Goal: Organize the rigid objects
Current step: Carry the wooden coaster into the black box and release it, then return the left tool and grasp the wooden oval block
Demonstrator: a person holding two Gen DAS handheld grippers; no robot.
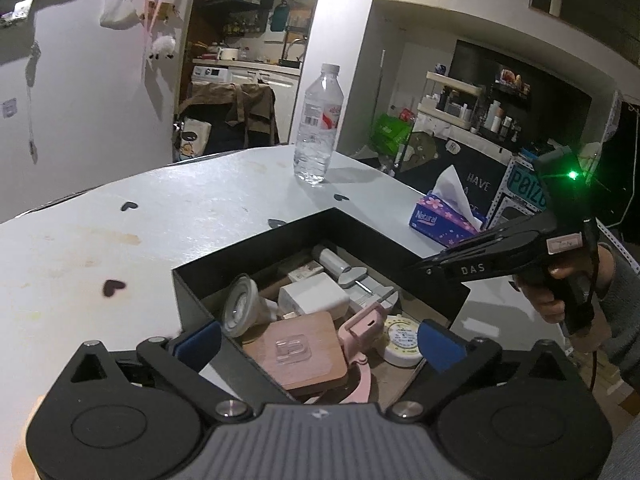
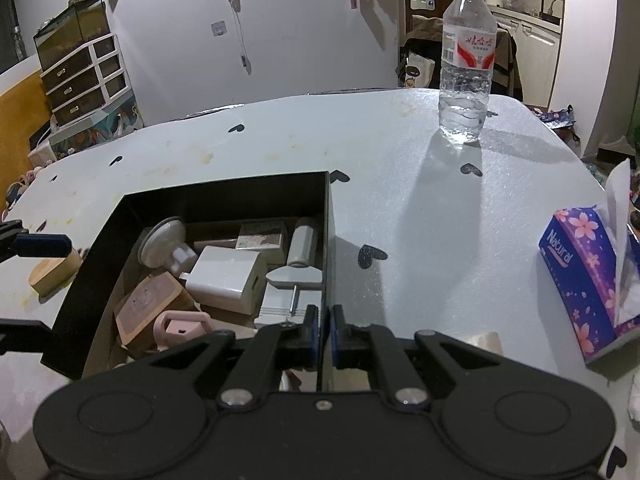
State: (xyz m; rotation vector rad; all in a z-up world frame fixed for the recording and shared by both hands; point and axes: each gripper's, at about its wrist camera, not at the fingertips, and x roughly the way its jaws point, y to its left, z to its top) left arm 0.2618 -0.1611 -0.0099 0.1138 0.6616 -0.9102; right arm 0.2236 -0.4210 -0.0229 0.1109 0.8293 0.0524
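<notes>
Several rigid pieces are already lying in the black box (image 1: 362, 229), which is sitting on the pale worktop (image 1: 120, 256) right in front of us. We are pinching the box's right-hand wall with the right claw (image 2: 325, 328), its jaws drawn narrow with the thin wall between them. The left claw (image 1: 320, 342) is hanging wide and empty over the box's near corner.

We judge the step in hand to be steadying the box while the left claw sorts. To do it well, we should be keeping the right grip low and firm on the wall so the box is not tipping. The left claw should be coming straight down on one piece at a time.

Inside, a lamp bulb (image 1: 240, 306) is leaning against a white charger (image 1: 314, 296). A wooden block (image 1: 296, 354) with a clear hook on it is lying nearest us, and a pink clip (image 1: 360, 326) is just beside it. A round tape measure (image 1: 400, 340) is sitting by the right wall. A white caliper-like tool (image 2: 294, 278), a small white cylinder (image 2: 304, 246) and a flat carton (image 2: 262, 236) are crowding the far side.

One wooden piece (image 2: 52, 276) is lying outside the left wall. A water bottle (image 2: 466, 60) and a tissue pack (image 2: 580, 280) are standing well apart.
</notes>
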